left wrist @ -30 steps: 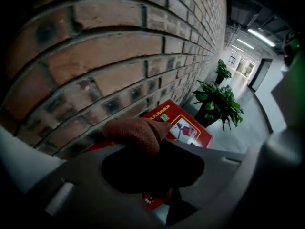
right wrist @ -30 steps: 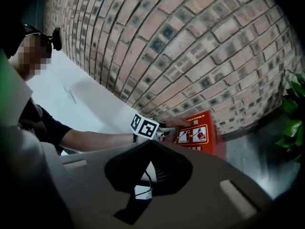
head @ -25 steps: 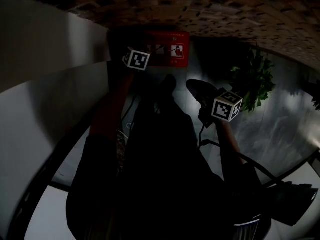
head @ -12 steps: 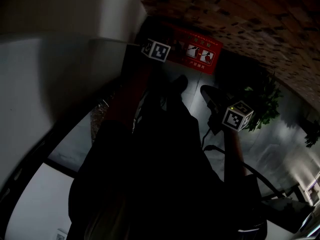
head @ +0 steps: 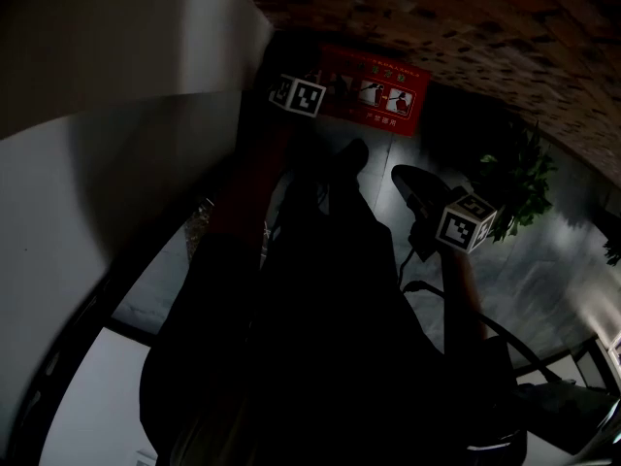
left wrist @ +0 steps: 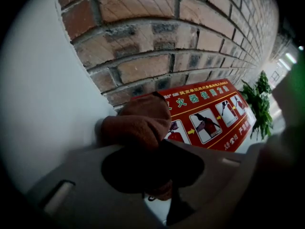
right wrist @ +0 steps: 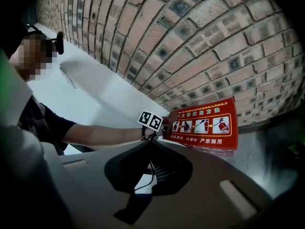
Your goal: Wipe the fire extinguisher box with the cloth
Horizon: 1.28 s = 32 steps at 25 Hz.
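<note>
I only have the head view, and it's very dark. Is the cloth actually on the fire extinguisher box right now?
Observer: Yes. The left gripper view shows the left gripper clamping a brown cloth, which looks pressed against the left end of the red fire extinguisher box.
Operator: What's the right gripper doing?
Observer: The right gripper has nothing between its jaws. Its view shows it held back from the box, looking at it from a distance.
</note>
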Each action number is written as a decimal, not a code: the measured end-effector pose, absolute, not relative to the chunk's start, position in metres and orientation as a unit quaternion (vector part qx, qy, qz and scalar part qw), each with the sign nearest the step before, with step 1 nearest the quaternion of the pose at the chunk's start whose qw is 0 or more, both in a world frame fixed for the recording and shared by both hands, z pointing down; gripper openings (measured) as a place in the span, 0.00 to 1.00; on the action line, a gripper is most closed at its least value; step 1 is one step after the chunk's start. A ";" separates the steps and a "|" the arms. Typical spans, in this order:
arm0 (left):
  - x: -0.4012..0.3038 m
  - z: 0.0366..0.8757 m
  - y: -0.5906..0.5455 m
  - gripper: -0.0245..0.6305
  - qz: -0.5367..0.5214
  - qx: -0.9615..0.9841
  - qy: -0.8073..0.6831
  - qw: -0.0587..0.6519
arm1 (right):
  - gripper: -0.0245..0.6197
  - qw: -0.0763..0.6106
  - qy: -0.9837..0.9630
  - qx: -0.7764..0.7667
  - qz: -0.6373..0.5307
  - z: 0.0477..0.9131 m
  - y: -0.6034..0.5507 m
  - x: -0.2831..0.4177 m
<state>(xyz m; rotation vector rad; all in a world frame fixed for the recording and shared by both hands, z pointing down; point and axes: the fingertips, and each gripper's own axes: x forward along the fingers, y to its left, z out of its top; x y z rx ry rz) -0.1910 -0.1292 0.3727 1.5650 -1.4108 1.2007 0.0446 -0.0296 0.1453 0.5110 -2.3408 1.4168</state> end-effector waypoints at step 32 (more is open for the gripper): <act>-0.119 0.378 -0.147 0.19 0.551 0.635 -0.466 0.275 | 0.04 0.146 -0.812 0.189 0.533 0.163 -0.039 0.067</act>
